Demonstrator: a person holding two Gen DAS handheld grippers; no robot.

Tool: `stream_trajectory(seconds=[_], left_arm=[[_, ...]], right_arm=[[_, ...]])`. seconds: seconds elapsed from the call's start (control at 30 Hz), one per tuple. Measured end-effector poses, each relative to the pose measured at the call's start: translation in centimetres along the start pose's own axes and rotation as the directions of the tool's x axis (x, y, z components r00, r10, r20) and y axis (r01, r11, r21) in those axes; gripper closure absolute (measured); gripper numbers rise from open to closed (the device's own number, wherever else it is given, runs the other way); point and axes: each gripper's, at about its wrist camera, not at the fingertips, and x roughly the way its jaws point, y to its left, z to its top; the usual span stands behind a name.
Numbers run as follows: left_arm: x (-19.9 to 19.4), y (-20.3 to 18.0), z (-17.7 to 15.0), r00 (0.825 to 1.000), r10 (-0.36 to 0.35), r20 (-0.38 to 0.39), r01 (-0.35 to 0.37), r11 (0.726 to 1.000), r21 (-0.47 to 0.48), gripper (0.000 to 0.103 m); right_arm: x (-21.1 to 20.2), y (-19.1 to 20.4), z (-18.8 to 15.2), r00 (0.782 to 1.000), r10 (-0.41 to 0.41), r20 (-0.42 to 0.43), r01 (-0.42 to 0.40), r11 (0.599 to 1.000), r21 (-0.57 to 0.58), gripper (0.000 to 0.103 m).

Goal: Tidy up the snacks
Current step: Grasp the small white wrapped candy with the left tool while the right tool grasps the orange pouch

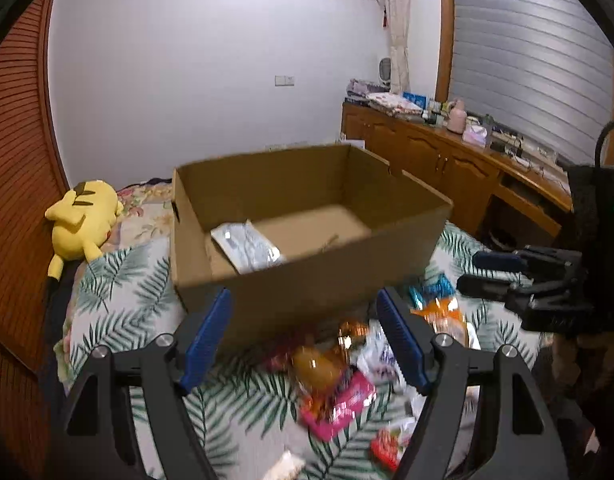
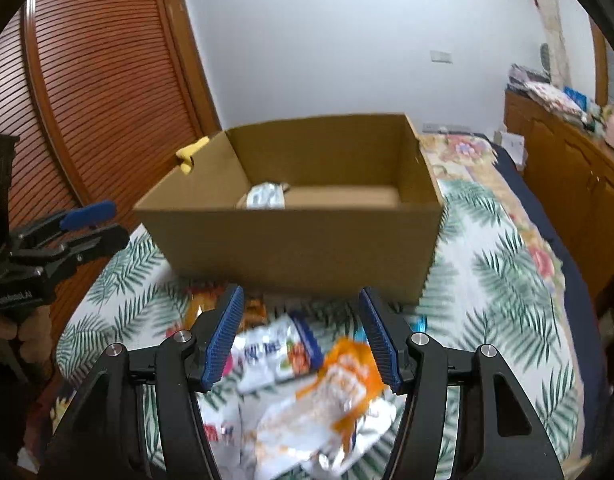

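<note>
Hovering with fingers apart and empty, the left gripper (image 1: 305,336) and right gripper (image 2: 301,334) face loose snack packets (image 2: 307,384) heaped on the bed (image 2: 507,280) against the near wall of the cardboard box (image 2: 299,240), which already holds one silver packet (image 1: 247,246) near its left wall, ready for loading

Open cardboard box (image 1: 307,280) sits on the bed, one silver packet (image 1: 247,246) lying flat inside at its left. Loose snack packets (image 2: 307,380), orange, white, pink, heaped just before it.

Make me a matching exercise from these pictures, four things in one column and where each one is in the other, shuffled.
1. silver foil packet
2. yellow plush toy
3. pink snack packet
4. pink kettle

A. on the wooden sideboard
B. inside the brown cardboard box
C. on the leaf-print bedspread, in front of the box
D. on the bed, left of the box

Pairs: 1-B, 2-D, 3-C, 4-A
</note>
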Motion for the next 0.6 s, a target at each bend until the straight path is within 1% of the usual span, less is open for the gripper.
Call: stream_trajectory(seconds=[0.1, 0.2, 0.37, 0.43, 0.6], left_arm=[[-0.4, -0.2, -1.6, 1.000, -0.005, -0.020, 0.004, 1.000, -0.009, 0.027], [-0.5, 0.0, -3.2, 0.999, -0.008, -0.045, 0.007, 1.000, -0.027, 0.027], [-0.7, -0.1, -5.4, 0.996, -0.009, -0.086, 0.006, 0.999, -0.036, 0.028], [-0.8, -0.1, -6.1, 0.995, -0.013, -0.096, 0.009, 0.999, -0.039, 0.028], [-0.5, -0.1, -7.7, 0.991, -0.015, -0.130, 0.012, 1.000, -0.025, 0.028]], right_arm=[[-0.8, 0.0, -1.3, 1.000, 0.001, -0.007, 0.000, 1.000, 0.012, 0.042], [-1.3, 0.1, -2.5, 1.000, 0.018, -0.015, -0.018, 0.999, 0.031, 0.042], [-1.4, 1.4, -5.0, 0.999, 0.035, -0.037, -0.034, 0.999, 0.027, 0.042], [-1.3, 1.8, -5.9, 0.998, 0.034, -0.045, -0.033, 0.999, 0.022, 0.042], [-0.9, 1.5, -7.3, 0.998, 0.017, -0.066, -0.015, 0.999, 0.033, 0.042]])
